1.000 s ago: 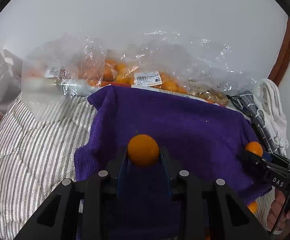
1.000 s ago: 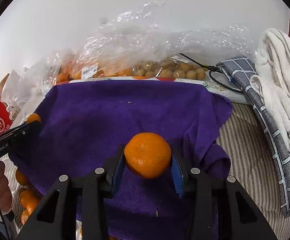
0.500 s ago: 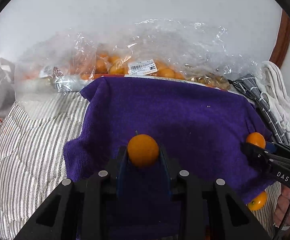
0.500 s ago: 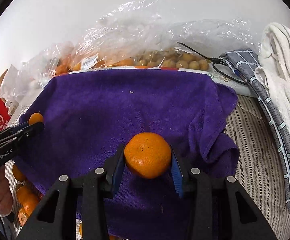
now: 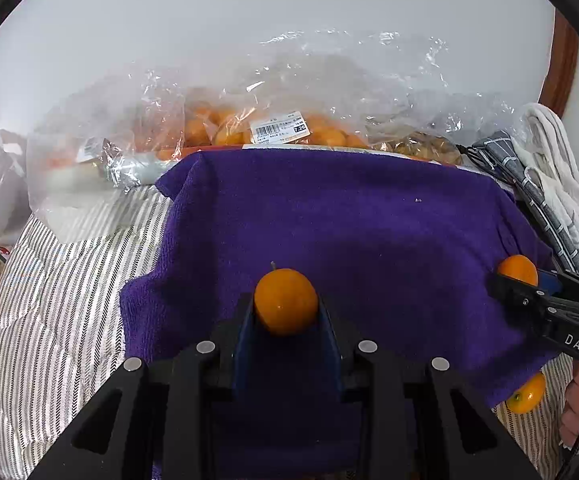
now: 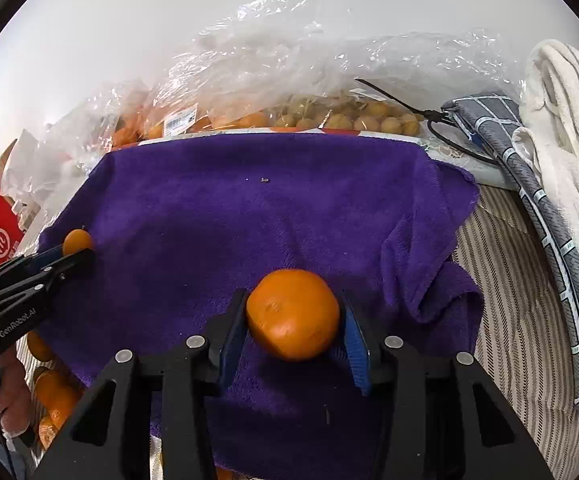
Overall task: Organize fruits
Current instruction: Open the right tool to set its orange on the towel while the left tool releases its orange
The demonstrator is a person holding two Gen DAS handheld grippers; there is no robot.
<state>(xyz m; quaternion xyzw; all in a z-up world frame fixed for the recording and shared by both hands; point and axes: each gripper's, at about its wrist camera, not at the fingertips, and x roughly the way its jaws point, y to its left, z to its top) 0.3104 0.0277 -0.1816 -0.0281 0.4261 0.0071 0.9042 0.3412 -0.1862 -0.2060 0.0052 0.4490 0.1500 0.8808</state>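
Observation:
My left gripper (image 5: 286, 312) is shut on a small smooth orange fruit (image 5: 285, 296), held just above a purple towel (image 5: 369, 220). In the right wrist view it (image 6: 79, 252) enters from the left with that fruit (image 6: 76, 240) at its tips. My right gripper (image 6: 294, 326) has a larger mandarin (image 6: 292, 308) between its blue pads. Its jaws are opening, a thin gap shows at the right pad, and the mandarin sits low on the towel (image 6: 269, 208). The left wrist view shows this gripper (image 5: 519, 286) and the mandarin (image 5: 517, 268) at the towel's right edge.
Clear plastic bags of orange fruit (image 5: 273, 132) and of brownish round fruit (image 6: 353, 118) lie behind the towel against a white wall. Loose oranges (image 6: 55, 396) lie off the towel's near left corner. Folded cloths (image 6: 561, 168) are at the right, striped bedding (image 5: 61, 300) at the left.
The right gripper's pads have drawn slightly apart around the mandarin. The left gripper has rolled and shifted a little, still gripping the small fruit.

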